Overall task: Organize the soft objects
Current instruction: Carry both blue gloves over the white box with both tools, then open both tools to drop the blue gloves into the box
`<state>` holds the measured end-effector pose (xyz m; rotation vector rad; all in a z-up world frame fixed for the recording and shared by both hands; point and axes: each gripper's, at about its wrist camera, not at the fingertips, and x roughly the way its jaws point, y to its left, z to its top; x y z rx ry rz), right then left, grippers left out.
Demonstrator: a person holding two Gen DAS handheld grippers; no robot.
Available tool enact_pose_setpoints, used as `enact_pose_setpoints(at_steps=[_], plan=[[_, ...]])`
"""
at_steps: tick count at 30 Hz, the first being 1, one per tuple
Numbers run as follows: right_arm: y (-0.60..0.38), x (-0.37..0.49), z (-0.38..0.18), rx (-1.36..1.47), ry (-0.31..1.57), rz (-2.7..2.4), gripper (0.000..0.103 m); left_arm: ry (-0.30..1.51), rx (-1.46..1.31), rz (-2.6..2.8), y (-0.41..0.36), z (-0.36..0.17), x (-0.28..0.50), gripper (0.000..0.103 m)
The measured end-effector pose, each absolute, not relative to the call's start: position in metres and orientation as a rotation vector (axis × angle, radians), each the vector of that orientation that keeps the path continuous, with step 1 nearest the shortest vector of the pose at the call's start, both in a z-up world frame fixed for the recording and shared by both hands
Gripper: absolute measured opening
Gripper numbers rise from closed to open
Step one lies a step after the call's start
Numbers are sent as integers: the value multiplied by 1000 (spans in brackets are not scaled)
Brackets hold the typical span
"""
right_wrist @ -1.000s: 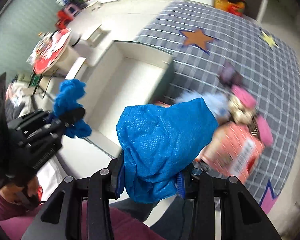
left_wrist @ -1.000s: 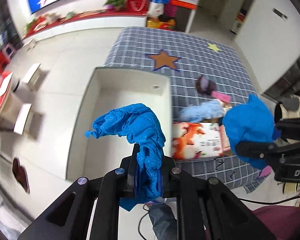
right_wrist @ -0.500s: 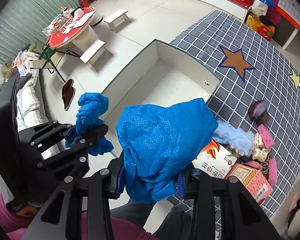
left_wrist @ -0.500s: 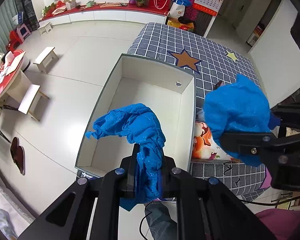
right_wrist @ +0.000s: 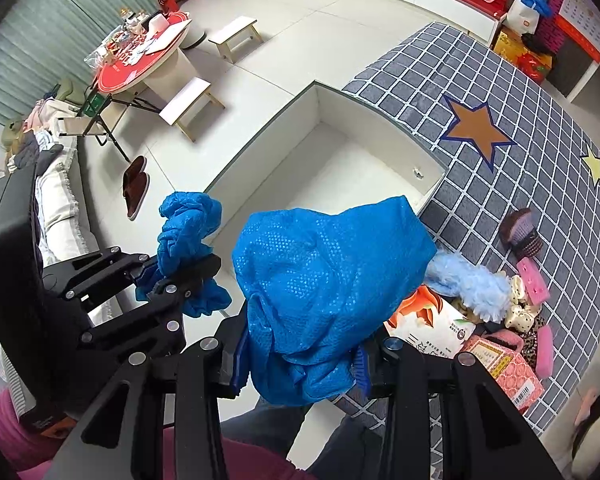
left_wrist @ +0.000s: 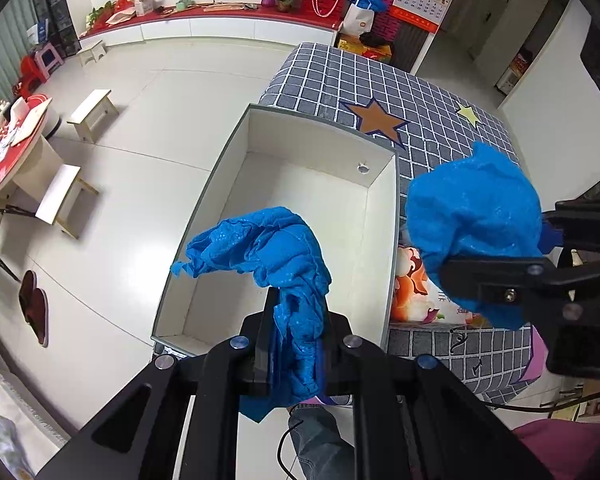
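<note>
My left gripper (left_wrist: 296,332) is shut on a crumpled blue fabric piece (left_wrist: 276,248), held high above the near end of an empty white box (left_wrist: 376,216). My right gripper (right_wrist: 300,356) is shut on a second, bulkier blue fabric piece (right_wrist: 328,280), held above the box's right rim. The right gripper and its fabric (left_wrist: 472,224) show at the right of the left wrist view. The left gripper and its fabric (right_wrist: 188,240) show at the left of the right wrist view. The box (right_wrist: 260,148) stands at the left edge of a grey checked table (right_wrist: 520,92).
On the table right of the box lie a fluffy light-blue item (right_wrist: 468,280), an orange-printed packet (right_wrist: 432,324), a pink carton (right_wrist: 504,368), pink blocks (right_wrist: 532,280) and a brown brush (right_wrist: 520,232). White floor, stools (left_wrist: 64,200) and slippers (left_wrist: 34,308) lie left.
Both grippers have risen and swung left, so the box now lies squarely under them. Both keep their hold on the blue fabric.
</note>
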<state>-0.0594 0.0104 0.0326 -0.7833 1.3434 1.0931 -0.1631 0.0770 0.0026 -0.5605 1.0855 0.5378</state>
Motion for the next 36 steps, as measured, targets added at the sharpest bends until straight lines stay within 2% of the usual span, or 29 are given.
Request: enact_pose_setpoints(at_steps=[36], plan=[[37, -53, 10, -792, 1369, 1132, 41, 1149, -626, 589, 94, -23, -160, 15]])
